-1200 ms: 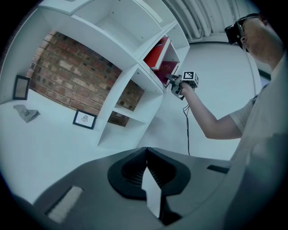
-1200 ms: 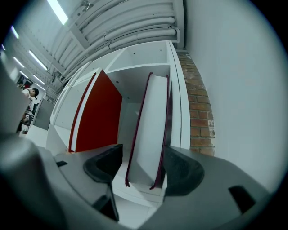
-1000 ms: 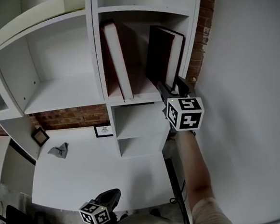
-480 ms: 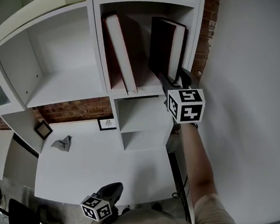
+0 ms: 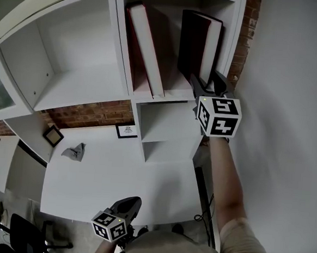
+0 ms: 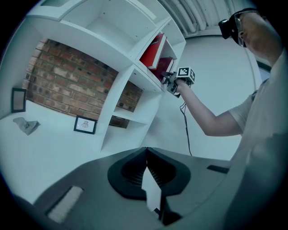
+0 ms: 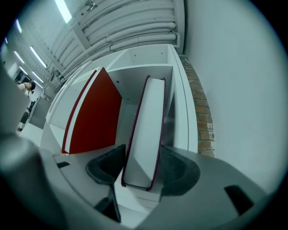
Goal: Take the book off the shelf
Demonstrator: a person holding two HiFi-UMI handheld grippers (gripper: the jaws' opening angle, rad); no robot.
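From the head view, the right gripper [image 5: 206, 84] reaches up to the front edge of the white shelf unit [image 5: 166, 100], its jaws on either side of the lower front corner of the dark book [image 5: 195, 44]. This book stands upright by the right wall of the upper right compartment. A red book [image 5: 148, 49] leans against the left wall of the same compartment. The left gripper [image 5: 127, 205] hangs low at the near edge of the white table [image 5: 116, 174], well apart from the shelf. In the left gripper view its jaws are together at the tips with nothing between them, and across the table the other gripper is at the shelf. In the right gripper view the jaws have just been closing, and both pads [image 7: 177, 168] lie against the dark book's covers, the white page edges facing the camera.
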